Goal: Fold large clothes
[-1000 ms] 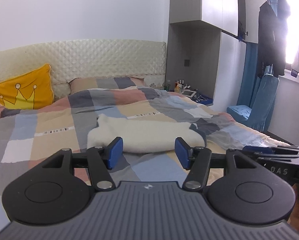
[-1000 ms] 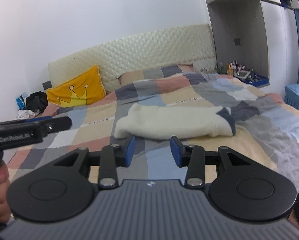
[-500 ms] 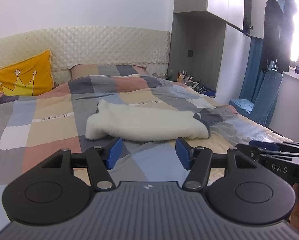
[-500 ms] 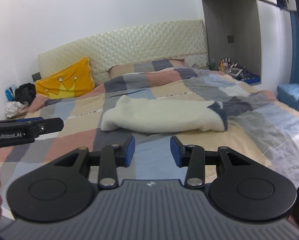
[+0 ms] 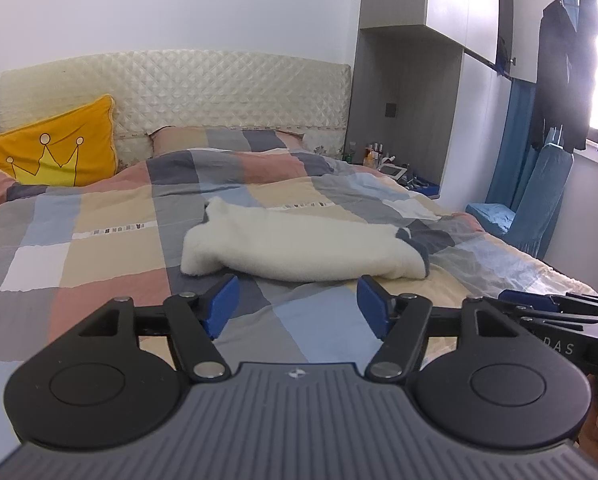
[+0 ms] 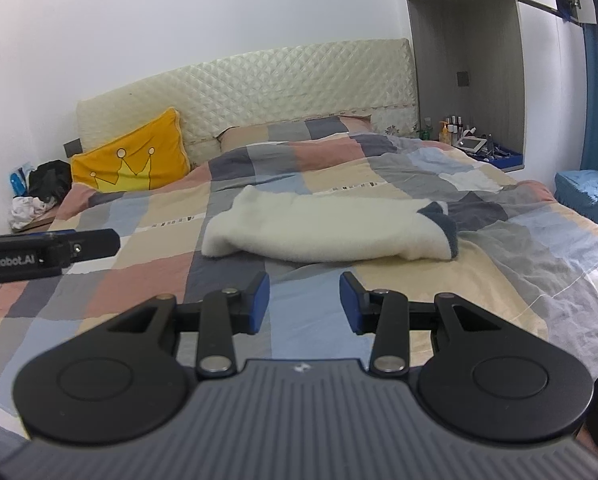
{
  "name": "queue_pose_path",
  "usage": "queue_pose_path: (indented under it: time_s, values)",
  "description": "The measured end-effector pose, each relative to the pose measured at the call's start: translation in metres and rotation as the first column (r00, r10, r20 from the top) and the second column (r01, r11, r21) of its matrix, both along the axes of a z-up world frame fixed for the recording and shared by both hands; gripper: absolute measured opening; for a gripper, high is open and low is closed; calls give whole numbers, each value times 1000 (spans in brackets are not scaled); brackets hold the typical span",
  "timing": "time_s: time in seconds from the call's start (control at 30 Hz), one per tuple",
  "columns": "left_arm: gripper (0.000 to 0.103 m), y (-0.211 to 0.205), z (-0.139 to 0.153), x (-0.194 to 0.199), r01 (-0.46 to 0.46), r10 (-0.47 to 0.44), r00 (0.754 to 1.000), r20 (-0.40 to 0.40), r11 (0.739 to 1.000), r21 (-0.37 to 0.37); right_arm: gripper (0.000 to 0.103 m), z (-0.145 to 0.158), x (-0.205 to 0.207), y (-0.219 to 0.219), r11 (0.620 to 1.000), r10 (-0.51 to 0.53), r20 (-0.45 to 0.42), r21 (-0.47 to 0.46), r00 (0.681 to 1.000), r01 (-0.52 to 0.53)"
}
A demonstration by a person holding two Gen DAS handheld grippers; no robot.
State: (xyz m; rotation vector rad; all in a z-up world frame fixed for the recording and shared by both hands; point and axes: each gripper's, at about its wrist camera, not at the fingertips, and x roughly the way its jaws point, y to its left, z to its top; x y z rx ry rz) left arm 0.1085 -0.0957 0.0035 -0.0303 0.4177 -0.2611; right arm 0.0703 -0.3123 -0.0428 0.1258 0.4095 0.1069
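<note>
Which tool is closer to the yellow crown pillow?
Left. The left tool is on the yellow crown pillow's side; the right tool is farther across the bed, both well short.

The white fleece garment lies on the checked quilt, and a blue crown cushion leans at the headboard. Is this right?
Not quite: the crown cushion is yellow, not blue, as the right wrist view shows. The white fleece garment does lie on the checked quilt, and the cushion leans at the headboard.

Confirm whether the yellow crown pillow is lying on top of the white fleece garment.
No. The yellow crown pillow leans against the headboard, well apart from the white fleece garment mid-bed.
</note>
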Motion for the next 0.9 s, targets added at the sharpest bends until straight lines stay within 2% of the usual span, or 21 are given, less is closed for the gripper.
queue_pose_path:
  time_s: [0.17, 0.3, 0.47, 0.9]
  values:
    - [92, 3, 0, 0, -16, 16, 1000, -2, 1000, -9, 44, -1, 2, -1, 1000, 4, -14, 11, 1000, -4]
    - [102, 6, 1, 0, -19, 19, 1000, -2, 1000, -20, 91, -1, 2, -5, 1000, -4, -1, 24, 1000, 4]
    - [103, 7, 0, 4, -44, 44, 999, -21, 999, -6, 91, -2, 5, -6, 999, -47, 3, -2, 999, 47]
    - [103, 4, -1, 9, -55, 55, 997, -48, 998, 9, 91, -2, 6, -6, 999, -41, -2, 5, 999, 41]
